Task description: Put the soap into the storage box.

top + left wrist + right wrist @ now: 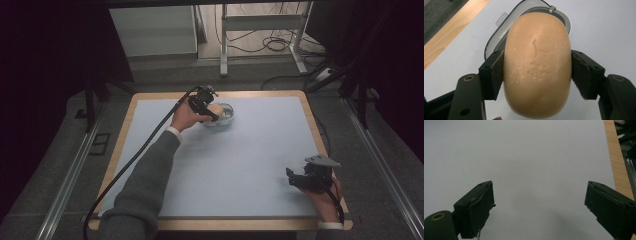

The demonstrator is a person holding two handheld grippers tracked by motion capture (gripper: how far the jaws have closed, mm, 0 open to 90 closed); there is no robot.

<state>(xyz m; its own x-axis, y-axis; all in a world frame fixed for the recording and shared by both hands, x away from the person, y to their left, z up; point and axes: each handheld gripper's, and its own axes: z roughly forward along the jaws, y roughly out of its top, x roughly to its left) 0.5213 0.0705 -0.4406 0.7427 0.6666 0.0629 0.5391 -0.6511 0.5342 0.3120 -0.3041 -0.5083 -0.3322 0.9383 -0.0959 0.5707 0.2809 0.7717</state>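
Toward the far middle of the table (150, 165), we have our left gripper (214, 113) clamped on a bar of soap (537, 65), its two black jaws pressed against the bar's long sides. From the left gripper view we see the soap as a tan, rounded oval with a stamped mark on its upper face and pale flecks across the surface. It sits above a soap dish (499, 32), a clear oval tray with a dark inner rim that shows behind and around the far end of the bar; whether the bar touches the dish we cannot tell. In the high view the dish (226, 116) lies on the pale blue table surface, near the far wooden edge, with the left hand (186, 118) just beside it and a black cable (135, 160) trailing back along the grey sleeve (145, 190).

Our right gripper (296, 176) rests low near the table's near right corner, well apart from the dish. Its jaws stand wide with nothing between them, and the right gripper view shows bare table (536, 157) ahead with the wooden border (616, 157) at the right
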